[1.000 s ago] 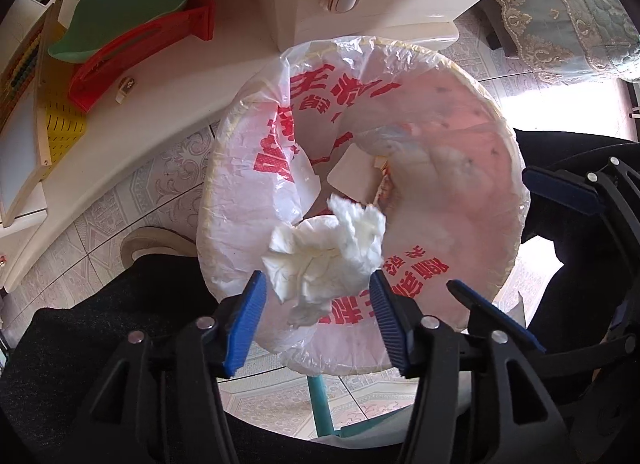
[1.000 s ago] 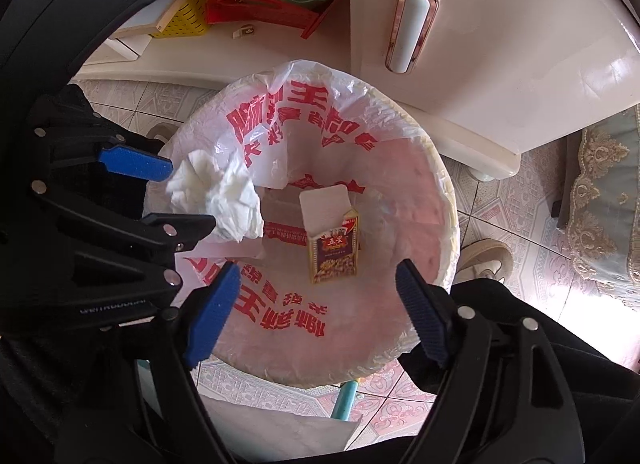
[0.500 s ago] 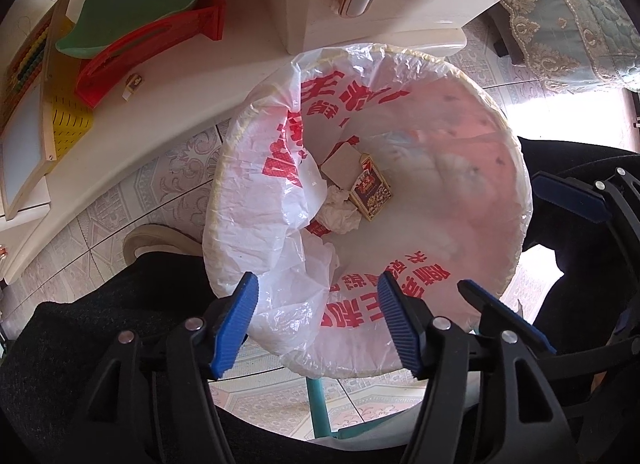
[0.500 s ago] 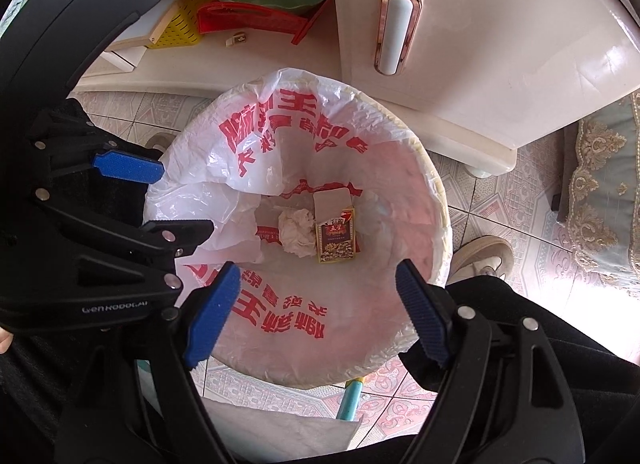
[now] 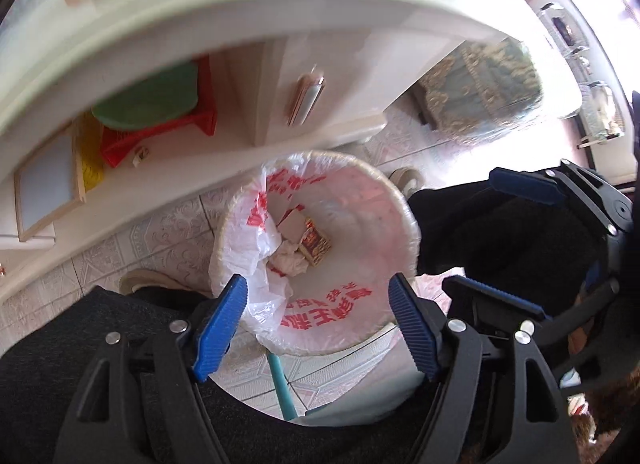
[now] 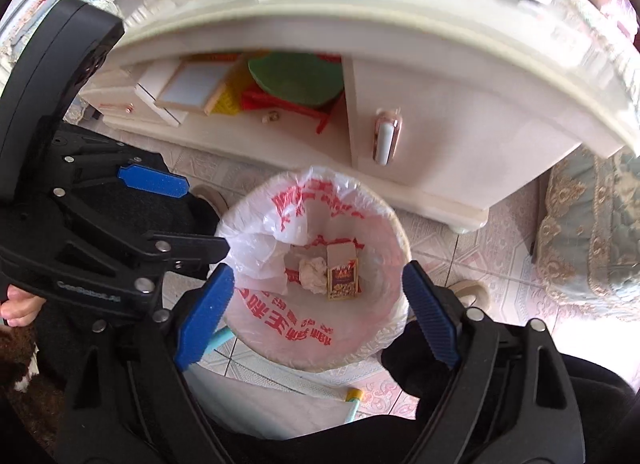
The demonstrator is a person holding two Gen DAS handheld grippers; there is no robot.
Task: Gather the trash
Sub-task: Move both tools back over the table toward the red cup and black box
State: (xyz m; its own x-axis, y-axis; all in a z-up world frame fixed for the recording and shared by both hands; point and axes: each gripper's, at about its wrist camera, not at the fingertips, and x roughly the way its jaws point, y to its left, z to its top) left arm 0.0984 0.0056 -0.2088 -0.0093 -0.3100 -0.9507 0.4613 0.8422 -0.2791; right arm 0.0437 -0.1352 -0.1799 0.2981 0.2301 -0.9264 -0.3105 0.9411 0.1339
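A round waste bin [image 5: 400, 204] [image 6: 402, 236], lined with a white bag printed in red, stands on the tiled floor below both grippers. At its bottom lie a crumpled white tissue [image 5: 289, 258] [image 6: 313, 271] and a small red and yellow carton [image 5: 316, 242] [image 6: 342, 278] with its flap up. My left gripper [image 5: 319, 318] hangs well above the bin, jaws opening, nothing between them. My right gripper [image 6: 316, 310] is equally high, jaws also opening and empty. Each gripper shows at the other view's edge.
A cream cabinet [image 6: 460, 112] with a rose-gold handle [image 6: 385, 140] rises behind the bin; its open shelf holds a red basket [image 5: 160, 136], a green dish and a framed board [image 5: 48, 188]. The person's dark trouser legs and shoes [image 5: 140, 282] flank the bin. A teal-patterned cushion [image 6: 592, 232] lies right.
The left gripper let go of the tissue, which fell into the bin beside the carton. Both grippers then rose well above the bin and their jaws widened; the cabinet top came into view.
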